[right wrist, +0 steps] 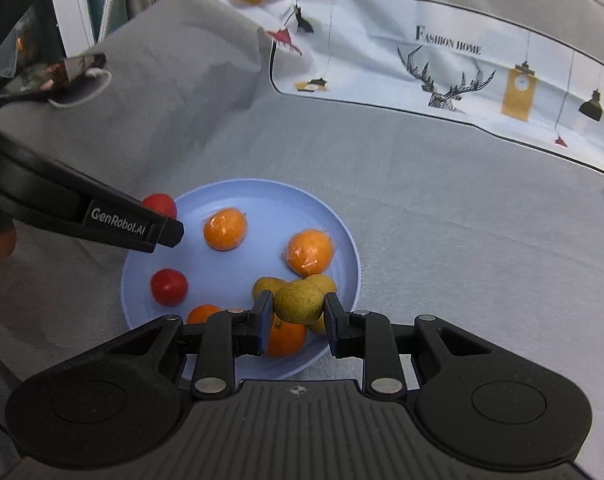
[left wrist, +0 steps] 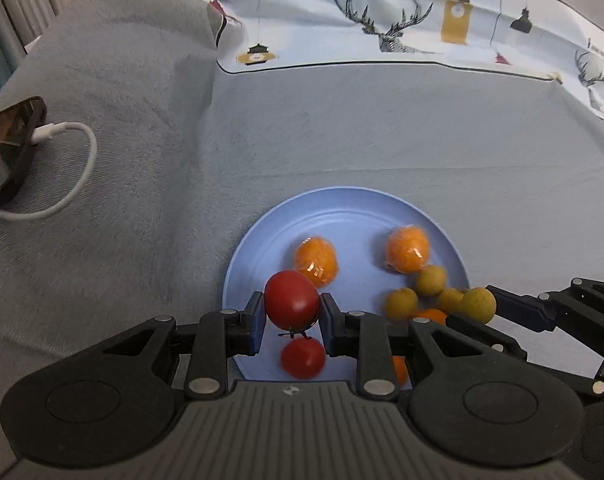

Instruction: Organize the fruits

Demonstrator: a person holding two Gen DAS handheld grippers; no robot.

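Note:
A light blue plate (left wrist: 342,208) (right wrist: 262,192) lies on grey cloth with fruit in it. My left gripper (left wrist: 292,312) is shut on a red tomato (left wrist: 292,298) (right wrist: 160,204) above the plate's near left side. A second tomato (left wrist: 303,358) (right wrist: 169,287) rests on the plate below it. My right gripper (right wrist: 298,314) is shut on a yellow-green round fruit (right wrist: 299,302) (left wrist: 478,305) over the plate's near right part. Wrapped oranges (left wrist: 316,262) (right wrist: 225,229) and other yellow-green fruits (left wrist: 430,280) lie on the plate.
A phone (left wrist: 6,152) with a white charging cable (left wrist: 74,184) lies on the grey cloth at the left. A white printed cloth (left wrist: 382,16) (right wrist: 462,68) with deer and lamp pictures covers the far side.

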